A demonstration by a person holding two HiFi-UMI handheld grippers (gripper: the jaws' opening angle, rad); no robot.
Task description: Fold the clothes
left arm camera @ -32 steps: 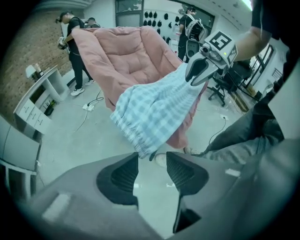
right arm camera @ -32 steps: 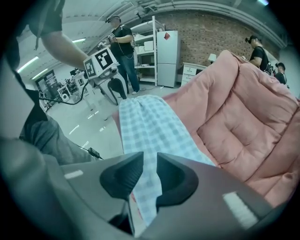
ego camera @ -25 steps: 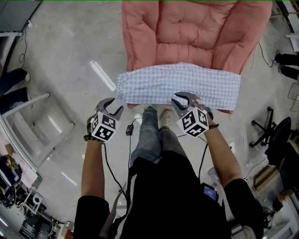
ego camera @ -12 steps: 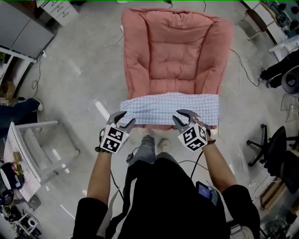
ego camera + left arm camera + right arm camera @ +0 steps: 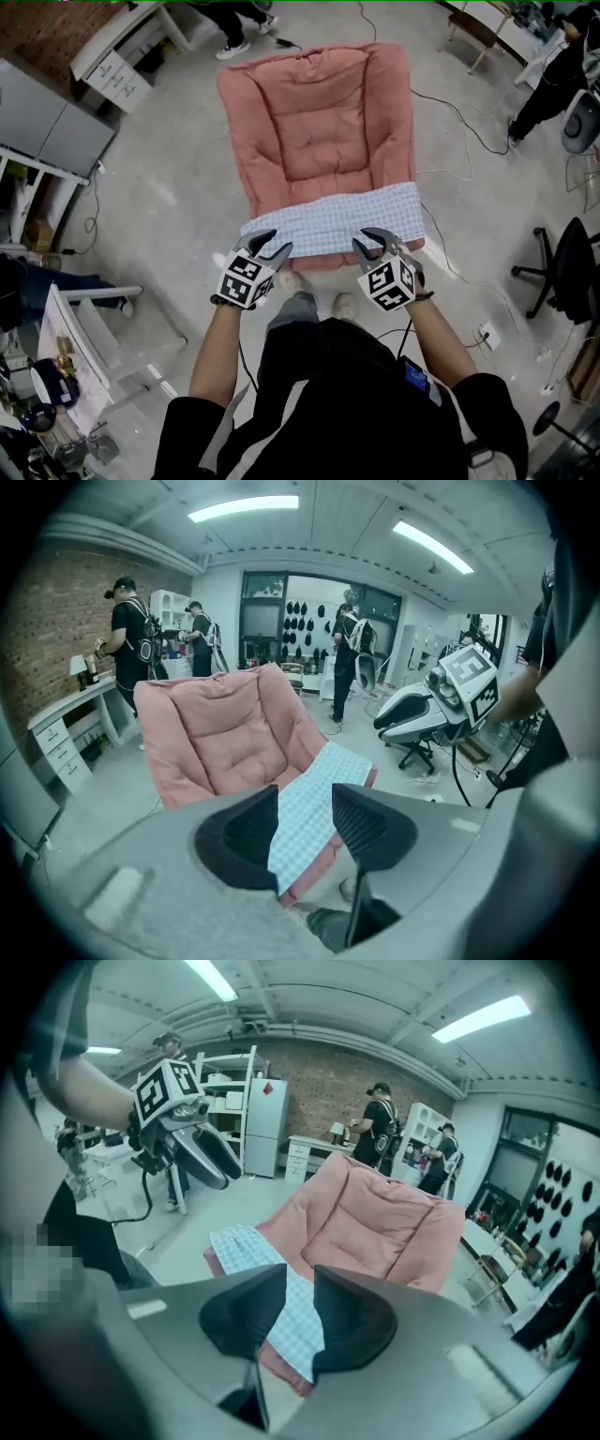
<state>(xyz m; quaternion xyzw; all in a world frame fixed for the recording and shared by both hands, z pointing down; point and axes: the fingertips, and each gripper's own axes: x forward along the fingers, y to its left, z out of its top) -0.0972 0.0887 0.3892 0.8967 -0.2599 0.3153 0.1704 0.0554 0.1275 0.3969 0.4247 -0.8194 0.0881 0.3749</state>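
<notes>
**Both pairs of jaws parted, checked cloth lying on the chair's front edge**

Jaws on the left gripper [image 5: 267,249] and the right gripper [image 5: 378,242] stand apart in the head view, with nothing clamped in either. Both grippers hover side by side at the near edge of a blue-and-white checked cloth [image 5: 337,220]. The cloth is spread as a wide folded band across the front of the seat of a pink cushioned chair [image 5: 319,122], and its right end hangs slightly past the chair's side. The person's shoes [image 5: 343,304] stand on the grey floor just in front of the chair. A black office chair [image 5: 570,267] stands well apart at the right.

Seen from the left gripper view, the left gripper [image 5: 305,799] has a clear gap between its two dark padded jaws. The checked cloth [image 5: 330,766] shows through that gap, lying on the chair [image 5: 234,738] beyond and not pinched. The right gripper [image 5: 382,726] juts in from the right. Several people [image 5: 127,630] stand at the back of the room.

From the right gripper view, the right gripper [image 5: 300,1283] is likewise released, its gap narrower. The cloth [image 5: 246,1246] lies beyond it on the chair [image 5: 375,1218]. The left gripper [image 5: 220,1174] shows at the upper left. People [image 5: 380,1124] stand by a brick wall.
</notes>
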